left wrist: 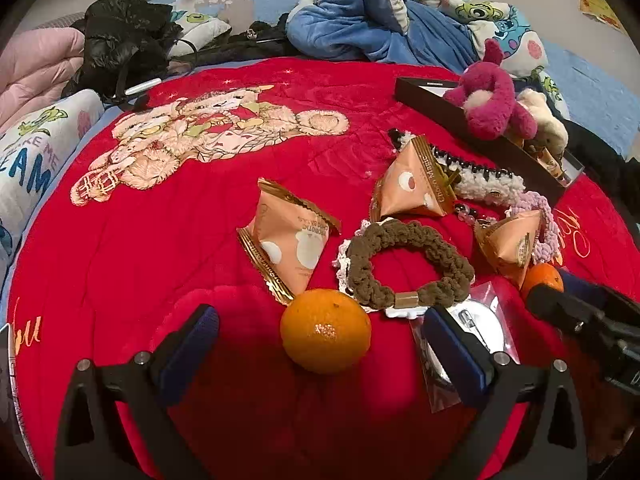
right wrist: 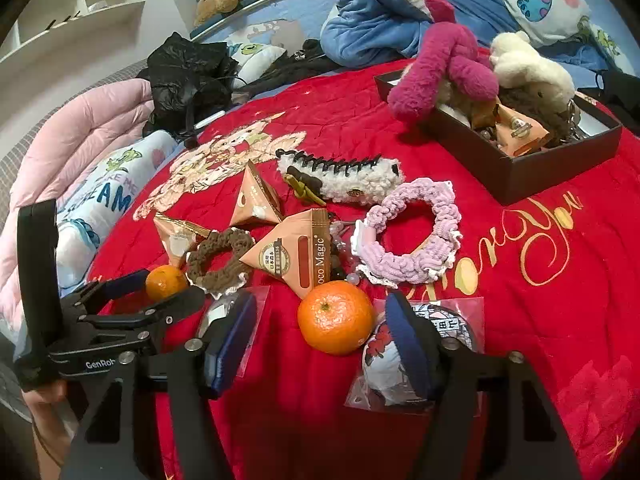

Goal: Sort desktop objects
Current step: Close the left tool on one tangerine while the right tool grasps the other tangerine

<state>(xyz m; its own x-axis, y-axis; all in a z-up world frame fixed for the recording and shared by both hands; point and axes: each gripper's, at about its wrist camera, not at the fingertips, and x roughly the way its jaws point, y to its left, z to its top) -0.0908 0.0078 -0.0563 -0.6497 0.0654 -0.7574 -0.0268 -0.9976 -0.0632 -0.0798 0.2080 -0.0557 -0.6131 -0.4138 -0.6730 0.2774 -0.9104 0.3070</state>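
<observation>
Each gripper brackets its own orange — left gripper point(left wrist: 320, 344) around the near-left orange point(left wrist: 325, 330), right gripper point(right wrist: 320, 340) around the other orange point(right wrist: 335, 317) — fingers apart, neither touching, seemingly lined up for lifting toward the far-right box point(right wrist: 560, 160).

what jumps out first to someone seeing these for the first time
The bright red blanket with embroidered bears fills both views, littered with snack packets and hair scrunchies. An orange sits between the open fingers of the right gripper. At the far right, a magenta plush toy spills from a dark box.
</observation>
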